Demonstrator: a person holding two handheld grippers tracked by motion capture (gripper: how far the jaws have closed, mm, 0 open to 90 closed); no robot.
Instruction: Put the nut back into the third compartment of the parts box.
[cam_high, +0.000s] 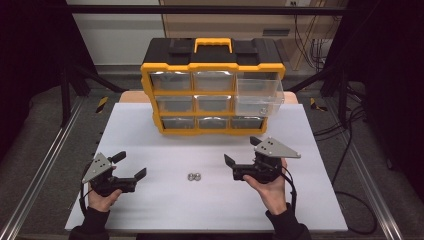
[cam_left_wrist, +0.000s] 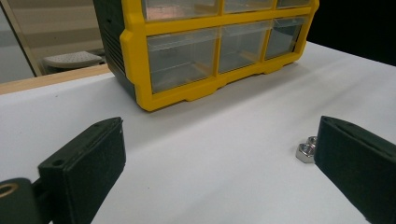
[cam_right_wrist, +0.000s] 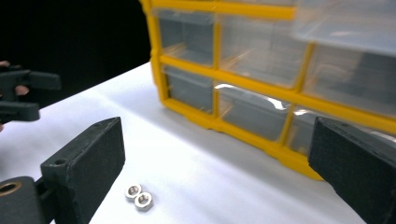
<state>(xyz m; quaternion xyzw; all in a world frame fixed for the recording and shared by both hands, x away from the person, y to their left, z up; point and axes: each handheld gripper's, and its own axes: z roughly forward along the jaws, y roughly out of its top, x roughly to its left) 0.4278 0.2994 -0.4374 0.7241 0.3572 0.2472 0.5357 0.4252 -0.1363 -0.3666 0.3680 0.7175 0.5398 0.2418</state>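
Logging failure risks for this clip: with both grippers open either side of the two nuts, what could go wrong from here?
1. The two nuts lie touching on the smooth white table; closing on one may knock the other away.
2. They are small and flat, so the wide jaws of the right gripper or the left gripper could slip off them.
3. The pulled-out drawer overhangs the yellow organiser; a rising hand could bump it.

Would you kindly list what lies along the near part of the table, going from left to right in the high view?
left gripper → two metal nuts → right gripper
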